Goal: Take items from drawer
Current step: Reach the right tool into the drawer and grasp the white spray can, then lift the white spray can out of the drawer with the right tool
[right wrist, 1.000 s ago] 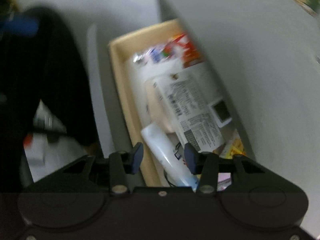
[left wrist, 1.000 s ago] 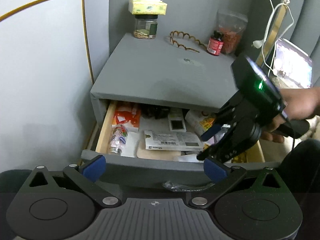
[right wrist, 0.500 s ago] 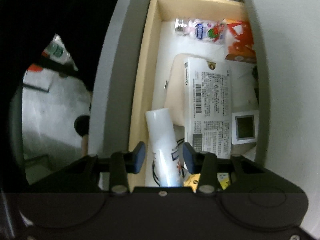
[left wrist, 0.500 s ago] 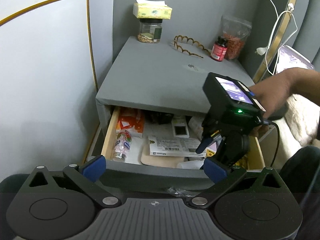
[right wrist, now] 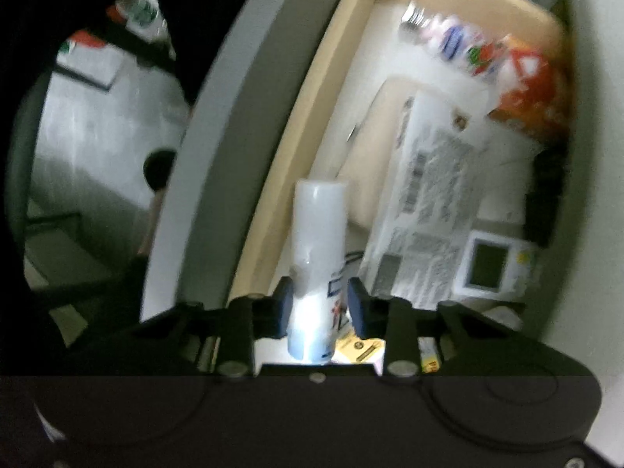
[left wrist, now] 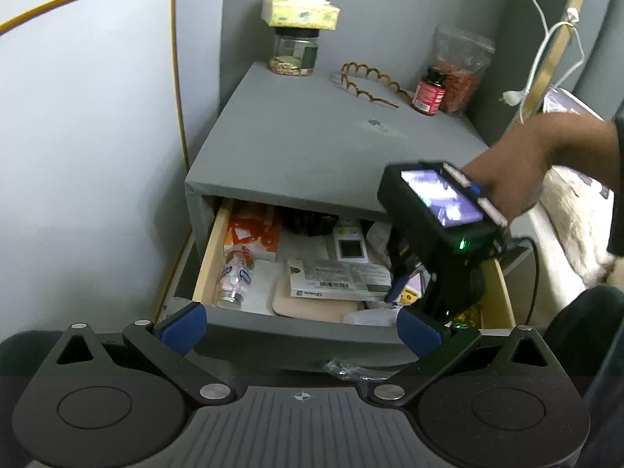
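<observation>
Closing my right gripper (right wrist: 319, 304) on the white plastic tube with the blue printed label (right wrist: 318, 257), I point it straight down into the open drawer (left wrist: 212, 249) so its blue pads (right wrist: 357, 304) come in from either side. The tube lies along the drawer's front edge, near its right corner, its body between my jaws; the left pad looks against it, while a sliver of gap seems to remain at the right, so I judge the grip not yet firm. I keep my left gripper (left wrist: 300, 327) wide open and empty, hovering just outside the drawer's grey front panel, I think to stay clear. Just beyond the tube a flat white box with barcodes (left wrist: 339, 277) rests on a beige pad, with a small white device with a dark screen (left wrist: 351, 249) behind it. At the left edge lie a clear pill bottle (left wrist: 236, 277) and an orange-and-white packet (left wrist: 253, 230). Farther off, on the grey cabinet top (left wrist: 312, 148), stand a glass jar and a red bottle.
</observation>
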`<state>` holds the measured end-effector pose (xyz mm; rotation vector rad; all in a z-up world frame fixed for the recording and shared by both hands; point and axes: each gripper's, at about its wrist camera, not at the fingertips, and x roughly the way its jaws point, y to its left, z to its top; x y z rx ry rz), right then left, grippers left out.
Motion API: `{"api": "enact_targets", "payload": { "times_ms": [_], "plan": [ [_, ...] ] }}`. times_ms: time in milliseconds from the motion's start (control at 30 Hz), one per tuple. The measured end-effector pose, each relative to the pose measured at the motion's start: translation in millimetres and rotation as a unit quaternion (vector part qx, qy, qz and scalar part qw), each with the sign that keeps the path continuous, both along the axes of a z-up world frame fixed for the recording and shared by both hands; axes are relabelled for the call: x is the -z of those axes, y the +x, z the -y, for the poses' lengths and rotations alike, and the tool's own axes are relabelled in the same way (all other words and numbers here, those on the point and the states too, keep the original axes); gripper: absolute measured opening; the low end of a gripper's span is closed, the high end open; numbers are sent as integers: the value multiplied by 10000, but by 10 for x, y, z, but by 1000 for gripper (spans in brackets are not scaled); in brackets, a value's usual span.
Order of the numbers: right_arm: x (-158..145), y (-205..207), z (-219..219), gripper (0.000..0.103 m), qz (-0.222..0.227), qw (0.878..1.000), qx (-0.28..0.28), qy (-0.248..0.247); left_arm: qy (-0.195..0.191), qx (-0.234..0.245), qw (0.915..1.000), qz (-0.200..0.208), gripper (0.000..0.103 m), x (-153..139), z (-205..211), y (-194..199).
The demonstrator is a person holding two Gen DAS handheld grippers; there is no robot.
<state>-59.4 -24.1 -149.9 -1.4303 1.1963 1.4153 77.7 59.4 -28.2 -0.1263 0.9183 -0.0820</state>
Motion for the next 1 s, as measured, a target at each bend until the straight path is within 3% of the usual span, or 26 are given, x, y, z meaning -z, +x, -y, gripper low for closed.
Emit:
{"api": "enact_targets", "payload": {
  "times_ms": [333, 433, 500, 633, 767, 833, 900, 933, 1000],
  "plan": [
    [27, -28, 89, 33, 186, 9987, -191, 439, -21, -16, 10000, -43, 103, -2, -6, 14],
    [237, -102, 48, 34, 495, 9981, -376, 58, 7, 15, 10000, -21, 103, -9, 12, 8],
    [280, -97, 2, 34, 442, 9977, -502, -106, 30, 28, 10000, -17, 103, -7, 16, -1],
    [219, -98, 40, 32, 484, 9974, -494, 180, 85, -11, 10000, -1, 103, -19, 1, -3],
    [-290, -9, 272, 32, 388, 9893, 355, 1361, 61, -31, 10000, 63, 103, -50, -20, -7],
    [-524, 21, 394, 32, 349, 9789, 740, 1873, 51, -24, 10000, 77, 103, -58, -12, -8],
    [-925, 72, 657, 32, 323, 9454, 1506, 2871, 19, 7, 10000, 83, 103, -64, 4, -3],
    [-1118, 104, 780, 32, 329, 9220, 1902, 3357, 5, 26, 9999, 104, 103, -73, 16, -2],
    [-1359, 222, 1008, 32, 560, 8525, 2910, 4307, -1, 18, 9999, 130, 103, -78, 33, -5]
  ]
}}
